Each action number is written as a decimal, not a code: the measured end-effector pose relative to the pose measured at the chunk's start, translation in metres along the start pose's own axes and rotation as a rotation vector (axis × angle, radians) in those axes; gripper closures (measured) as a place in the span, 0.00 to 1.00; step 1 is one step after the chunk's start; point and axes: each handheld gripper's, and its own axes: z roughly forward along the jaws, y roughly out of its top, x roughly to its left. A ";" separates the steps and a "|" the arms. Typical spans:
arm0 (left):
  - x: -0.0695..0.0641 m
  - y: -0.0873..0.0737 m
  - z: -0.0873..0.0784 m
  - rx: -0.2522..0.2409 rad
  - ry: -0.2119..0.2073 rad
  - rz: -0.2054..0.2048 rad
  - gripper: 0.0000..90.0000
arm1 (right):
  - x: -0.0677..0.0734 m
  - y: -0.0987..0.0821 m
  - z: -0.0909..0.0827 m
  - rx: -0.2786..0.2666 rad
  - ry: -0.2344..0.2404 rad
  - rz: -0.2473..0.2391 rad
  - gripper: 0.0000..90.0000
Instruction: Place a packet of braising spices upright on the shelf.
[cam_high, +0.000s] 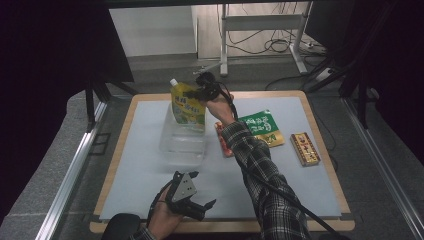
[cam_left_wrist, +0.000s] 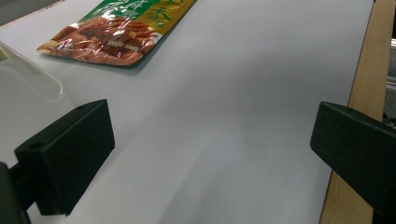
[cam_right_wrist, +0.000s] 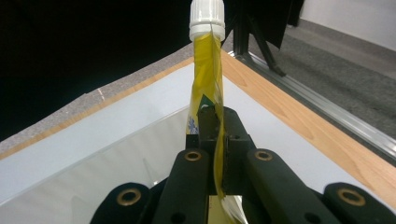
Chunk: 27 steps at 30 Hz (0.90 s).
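Note:
A yellow spouted pouch (cam_high: 188, 107) with a white cap (cam_right_wrist: 207, 16) hangs upright over a clear plastic bin (cam_high: 182, 142) at the back middle of the white mat. My right gripper (cam_high: 196, 93) is shut on the pouch's upper edge, its jaws pinching the thin yellow film (cam_right_wrist: 208, 88) just below the spout. The pouch's bottom end overlaps the bin's far wall; whether it touches the bin I cannot tell. My left gripper (cam_high: 204, 189) rests near the mat's front edge, open, with only bare mat between its jaws (cam_left_wrist: 212, 149).
A green snack packet (cam_high: 262, 127) (cam_left_wrist: 116, 32) lies right of the bin, and a red packet (cam_high: 223, 142) is partly under the sleeve. A red and gold box (cam_high: 305, 148) sits farther right. The wooden table rim (cam_high: 320, 135) frames the mat.

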 end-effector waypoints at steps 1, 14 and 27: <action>0.000 0.000 0.000 0.000 0.000 0.002 0.00 | 0.000 0.000 0.000 0.001 0.001 0.001 0.98; 0.000 0.000 0.000 0.000 0.004 -0.001 0.00 | 0.003 0.001 -0.010 0.003 -0.054 -0.029 0.60; 0.000 -0.001 0.002 0.014 0.000 0.007 0.00 | -0.002 -0.007 -0.023 0.038 -0.081 -0.045 0.26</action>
